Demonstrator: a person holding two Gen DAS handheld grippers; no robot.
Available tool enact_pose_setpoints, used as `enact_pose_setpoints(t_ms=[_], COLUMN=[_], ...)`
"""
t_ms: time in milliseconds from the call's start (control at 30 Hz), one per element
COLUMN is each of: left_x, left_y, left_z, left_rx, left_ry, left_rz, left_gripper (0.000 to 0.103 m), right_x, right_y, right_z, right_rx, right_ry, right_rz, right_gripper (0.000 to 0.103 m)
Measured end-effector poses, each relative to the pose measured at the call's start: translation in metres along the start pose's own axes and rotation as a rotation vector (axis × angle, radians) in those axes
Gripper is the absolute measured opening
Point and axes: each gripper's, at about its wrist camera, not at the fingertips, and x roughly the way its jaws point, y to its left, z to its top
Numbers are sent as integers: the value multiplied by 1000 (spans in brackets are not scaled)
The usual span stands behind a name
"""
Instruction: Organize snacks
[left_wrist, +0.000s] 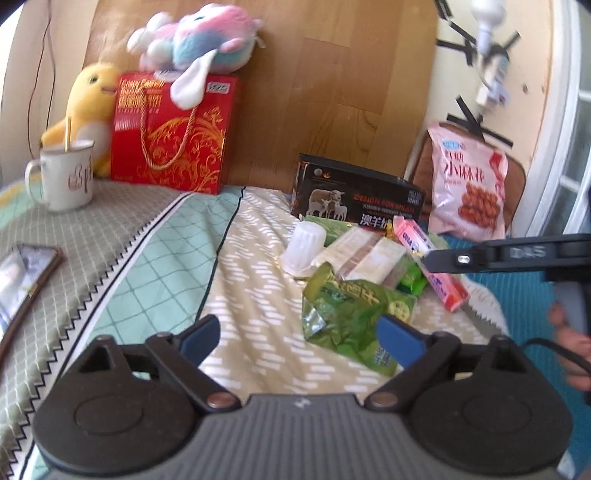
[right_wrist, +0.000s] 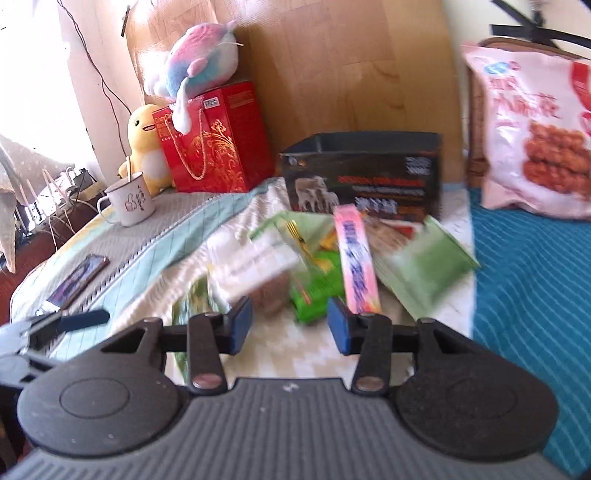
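A heap of snacks lies on the patterned cloth (left_wrist: 251, 295): a crumpled green packet (left_wrist: 343, 317), a white jelly cup (left_wrist: 304, 247), a beige packet (left_wrist: 365, 254) and a long pink box (left_wrist: 413, 236). My left gripper (left_wrist: 301, 339) stands open wide, its right pad over the green packet's near edge. An open-topped black box (right_wrist: 362, 177) stands behind the heap. My right gripper (right_wrist: 290, 325) is narrowed but open; in its gap show bare cloth and a green wrapper (right_wrist: 314, 295). The pink box (right_wrist: 356, 262) ends at its right finger, and whether they touch is unclear.
A large pink snack bag (left_wrist: 469, 184) leans at the back right above a blue cover (right_wrist: 535, 295). At the back left stand a red gift box (left_wrist: 170, 136) with plush toys and a white mug (left_wrist: 64, 177). A phone (left_wrist: 22, 280) lies at the left.
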Motion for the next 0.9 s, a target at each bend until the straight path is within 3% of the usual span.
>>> enact_pose_setpoints(t_ms=[200,300,333,467,633,733,900], left_x=[2,7,9,12,8,1,-12], left_y=[17,24,26,32,44,57,88], left_z=[1,3,3,4,6,9,13], left_rx=[-68,-93,-99,-128,-190,-245,-366], left_ry=[-9,-4,-2,2,-21,-44,-75], left_rz=[-53,-74,-77,-89,-115,-131,-139], left_gripper=[88,88,88,88,88,88,88], right_x=[29,33,33,25,-4,-11,9], right_y=[-23,-34,-34,-30,1,42,92], right_z=[13,9,10,18,47,51,29], right_rx=[222,344,361,371,220,39,-158], right_ry=[52,50,50,34,-28,-39,50], right_rz=[31,99,110,140,204,249,378], right_gripper=[49,46,33,20,10,11,13])
